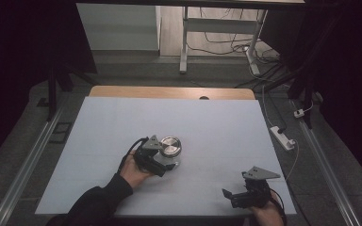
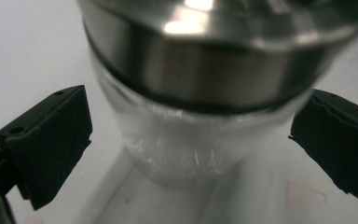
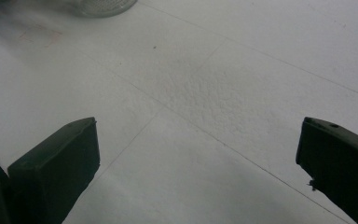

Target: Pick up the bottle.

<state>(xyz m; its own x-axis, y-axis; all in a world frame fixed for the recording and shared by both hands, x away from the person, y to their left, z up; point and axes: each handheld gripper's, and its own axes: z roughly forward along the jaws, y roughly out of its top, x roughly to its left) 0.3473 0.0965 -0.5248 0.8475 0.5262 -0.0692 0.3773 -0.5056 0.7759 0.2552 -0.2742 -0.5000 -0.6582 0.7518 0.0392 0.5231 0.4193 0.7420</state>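
Glass below, brushed steel above: a clear jar (image 1: 170, 149) with a metal lid (image 1: 170, 145), upright near the middle of the white worktop (image 1: 207, 127), a little left of centre. Flanked at the glass body by the left tongs (image 1: 166, 162), brought in low from the near-left, jaws spread wide to either side and, in the left gripper view, clear of the glass (image 2: 186, 144) on both flanks, so holding nothing as yet. Aimed below the steel band (image 2: 205, 74) rather than at it, probably so that the body can be pinned while the lid stays free to turn or lift. Set at jar height and level with the surface, likely to keep the squeeze square and the jar from tipping. Hard to be sure of the true gaps, the glass being blurred and very close to the lens. Parked well apart at the near-right edge, the right tongs (image 1: 233, 195), likewise wide open and empty, nothing but bare white sheet between the two black jaws; pointed toward the jar, whose base (image 3: 103, 6) just peeps in at the top left of the right gripper view. Kept back, at a guess, to leave room for the first grasp and to come in for the lid once the body is secured.
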